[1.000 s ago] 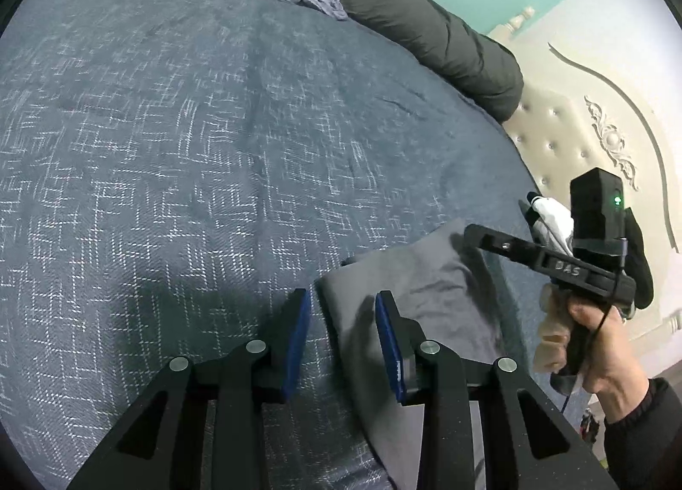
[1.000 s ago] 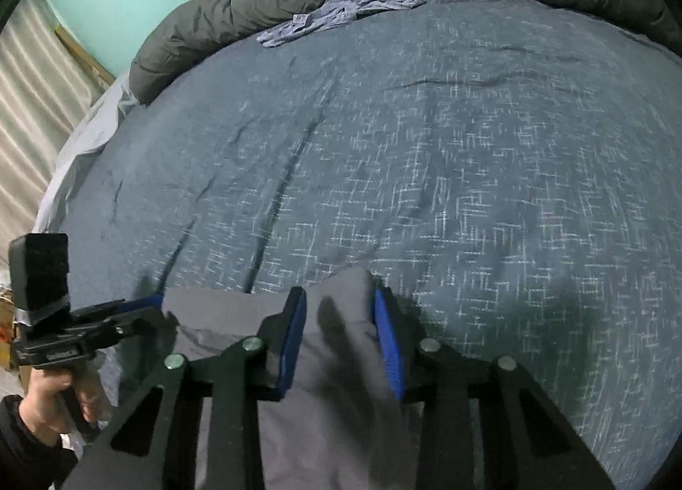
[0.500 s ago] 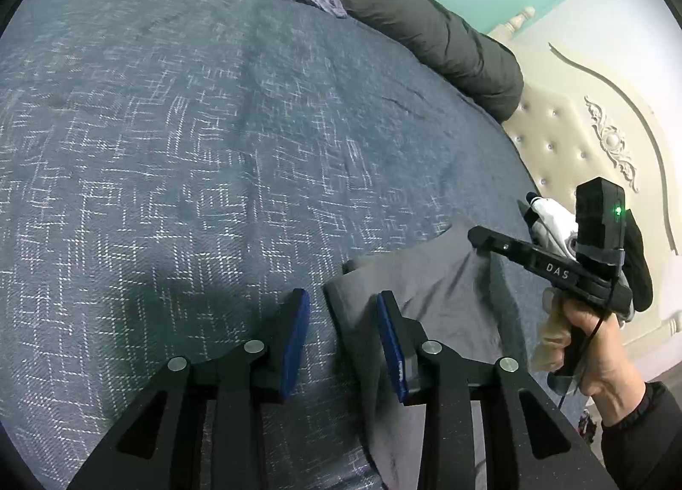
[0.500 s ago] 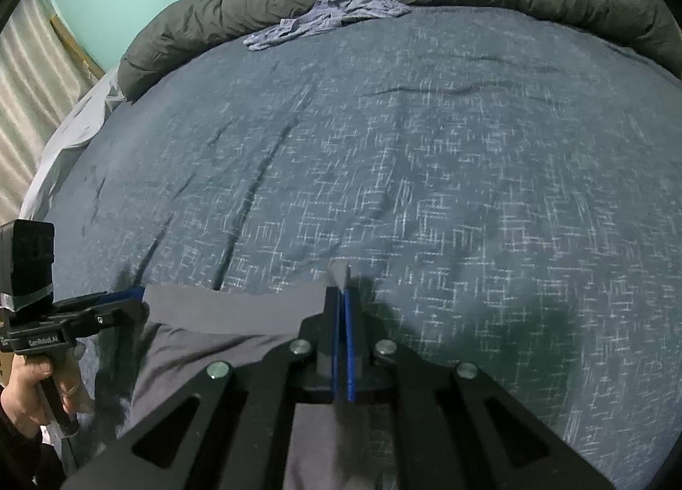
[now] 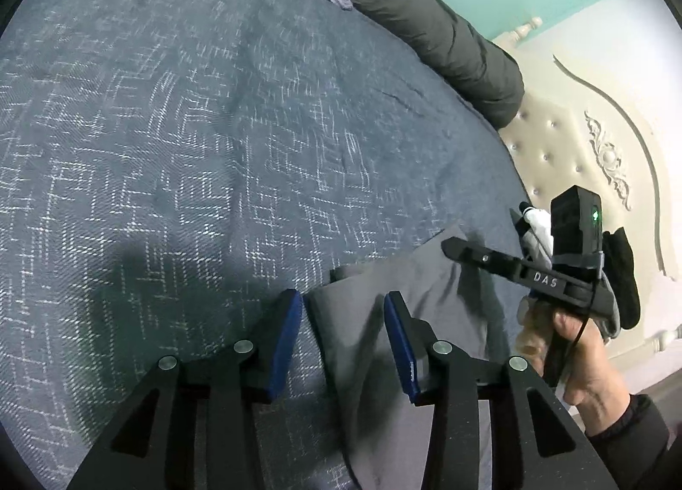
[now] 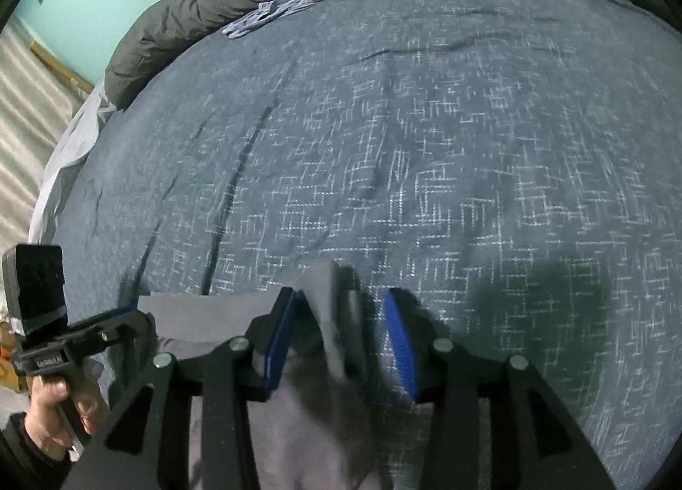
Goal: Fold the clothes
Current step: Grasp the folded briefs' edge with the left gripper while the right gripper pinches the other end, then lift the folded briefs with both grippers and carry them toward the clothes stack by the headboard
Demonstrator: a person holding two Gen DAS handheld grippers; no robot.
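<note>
Opening both jaws w/ grey garment (image 6: 298,426) between; right gripper (image 6: 341,336) letting go, left gripper (image 5: 343,341) too. I'd back off slow at bed (image 5: 170,149) edge, keep fold flat.

Both wrist views look down, close, sharing the bed (image 5: 213,128).

Dim, cool indoor light in both views. Soft shadows pool on the bedspread (image 5: 179,157) ahead of the gripper fingers. The headboard (image 5: 596,115) is the brightest area, nearly washed out. Strong fisheye curving with black corners; slight motion blur smears the weave in the right view.
</note>
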